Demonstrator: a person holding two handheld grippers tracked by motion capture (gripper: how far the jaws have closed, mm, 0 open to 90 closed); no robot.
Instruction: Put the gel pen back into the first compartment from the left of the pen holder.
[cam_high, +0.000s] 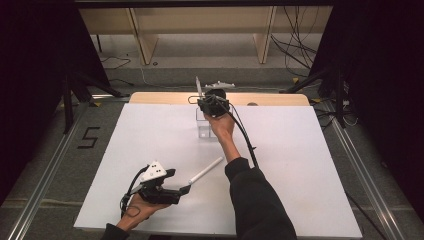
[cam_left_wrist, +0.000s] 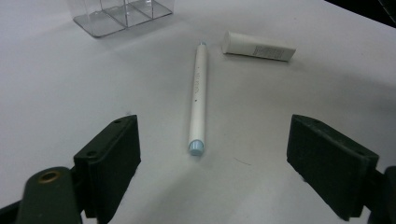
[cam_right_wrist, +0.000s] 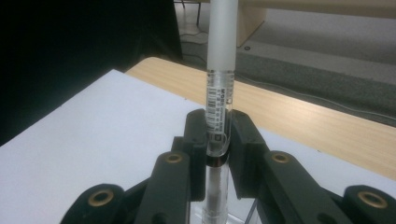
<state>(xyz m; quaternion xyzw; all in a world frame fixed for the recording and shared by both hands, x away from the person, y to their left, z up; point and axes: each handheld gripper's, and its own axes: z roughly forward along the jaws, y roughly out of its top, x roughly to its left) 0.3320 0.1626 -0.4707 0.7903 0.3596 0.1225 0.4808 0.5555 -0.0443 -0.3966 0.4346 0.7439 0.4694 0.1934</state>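
1. High view: right gripper (cam_high: 214, 102) sits upper center of frame, jaws clamped on a clear pen (cam_high: 199, 86) held upright over the clear organizer (cam_high: 206, 128).
2. Right gripper view: same pen (cam_right_wrist: 218, 88) stands vertical between the two black pads, frosted cap on top, barcode label on the barrel, lower end at the organizer rim near the bottom edge of frame. Whether it is already down in a compartment, can't tell.
3. Left gripper (cam_high: 184, 189), lower left of high view, jaws spread wide, nothing between them, aimed at the white pen (cam_high: 205, 170) lying flat just ahead.
4. Left gripper view: white pen (cam_left_wrist: 198, 99) lies center frame, blue tip nearest the jaws, untouched. White tube (cam_left_wrist: 258, 46) lies upper right, just beside the pen's far end. Organizer (cam_left_wrist: 122, 15) upper left, the compartments seen look empty.
5. Progress, my guess: early. First pen about to go in; white pen and tube not yet picked.
6. Surface: white tabletop (cam_high: 300, 175), plain, wooden edge strip at far side.
7. Room: grey carpet, black curtains both sides, cables upper right, a floor mark "5" (cam_high: 88, 137) at left.
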